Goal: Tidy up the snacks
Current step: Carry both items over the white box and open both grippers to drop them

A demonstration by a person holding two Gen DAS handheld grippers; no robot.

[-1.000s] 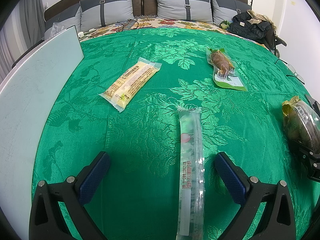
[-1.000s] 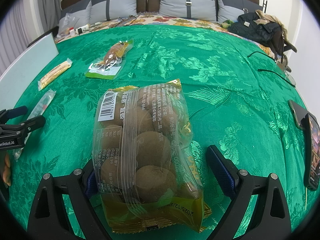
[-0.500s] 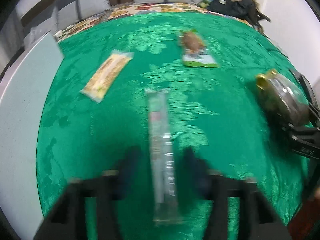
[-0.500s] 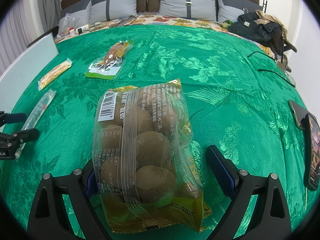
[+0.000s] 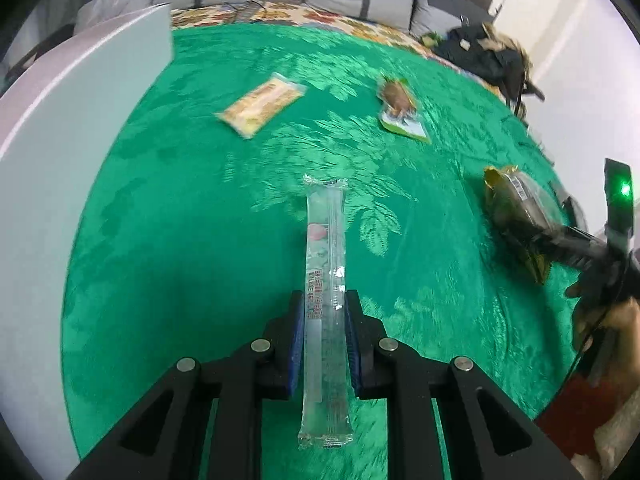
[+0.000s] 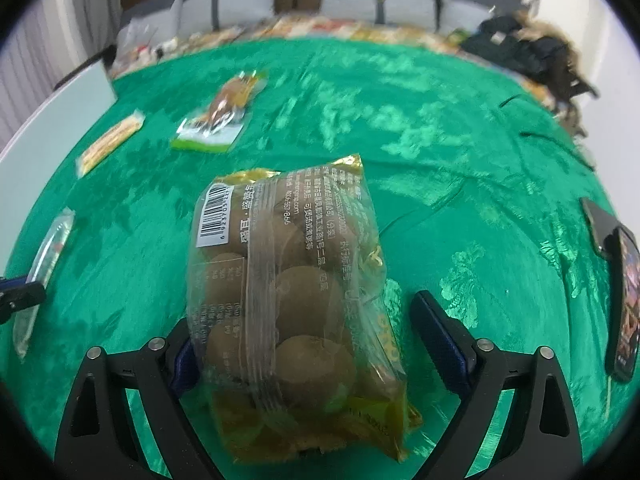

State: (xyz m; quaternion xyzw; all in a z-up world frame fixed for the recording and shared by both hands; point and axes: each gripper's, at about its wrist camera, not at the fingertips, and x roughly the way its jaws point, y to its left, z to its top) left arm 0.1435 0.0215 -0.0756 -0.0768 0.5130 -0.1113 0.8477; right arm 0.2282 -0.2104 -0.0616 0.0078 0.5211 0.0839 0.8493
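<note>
We see our left claw (image 5: 325, 326) clenched on a long clear snack tube (image 5: 325, 280), above the green bedspread (image 5: 180, 240). Our right claw (image 6: 316, 328) stands released around a clear bag (image 6: 288, 288) holding round brown snacks. Only the right view shows a phone (image 6: 624, 300) lying on the bedspread.

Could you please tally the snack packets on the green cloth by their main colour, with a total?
Clear long stick packet, in the left gripper: 1
Yellow flat packet: 1
Green-and-white packet: 1
Gold-edged bag of brown balls, between the right gripper's fingers: 1
Total: 4
</note>
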